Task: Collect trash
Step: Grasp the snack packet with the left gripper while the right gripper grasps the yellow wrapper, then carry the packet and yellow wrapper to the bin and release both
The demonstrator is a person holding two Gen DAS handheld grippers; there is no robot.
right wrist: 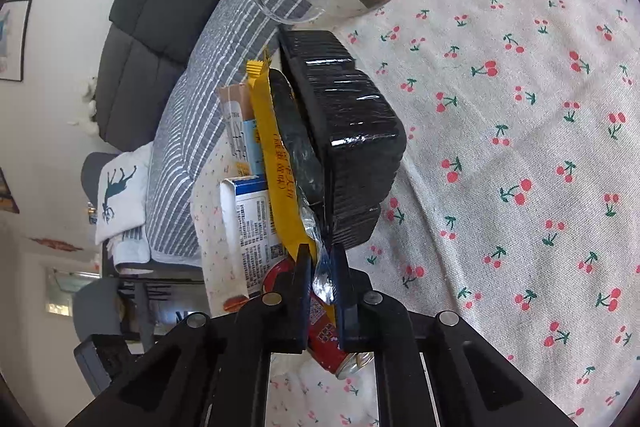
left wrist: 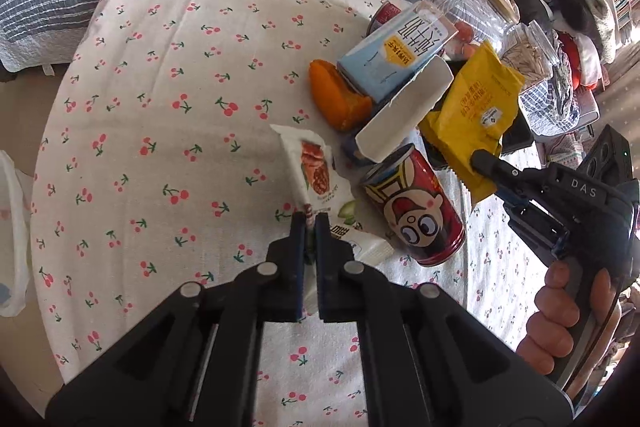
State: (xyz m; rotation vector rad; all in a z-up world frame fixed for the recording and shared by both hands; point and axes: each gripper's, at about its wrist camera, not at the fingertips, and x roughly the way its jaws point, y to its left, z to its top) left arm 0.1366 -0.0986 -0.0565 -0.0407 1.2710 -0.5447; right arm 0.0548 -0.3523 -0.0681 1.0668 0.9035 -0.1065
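Evidently both grippers have pinched litter by a thin edge, the left gripper nearly closed on the white wrapper at frame centre, the right gripper clamping the yellow packet at centre, ready for lifting off the cloth.

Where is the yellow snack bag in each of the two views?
Left wrist: yellow bag right of centre, pinched at its lower edge by the right gripper.
Right wrist: yellow bag centre-left, seen edge-on.
Shared landmark: red can.
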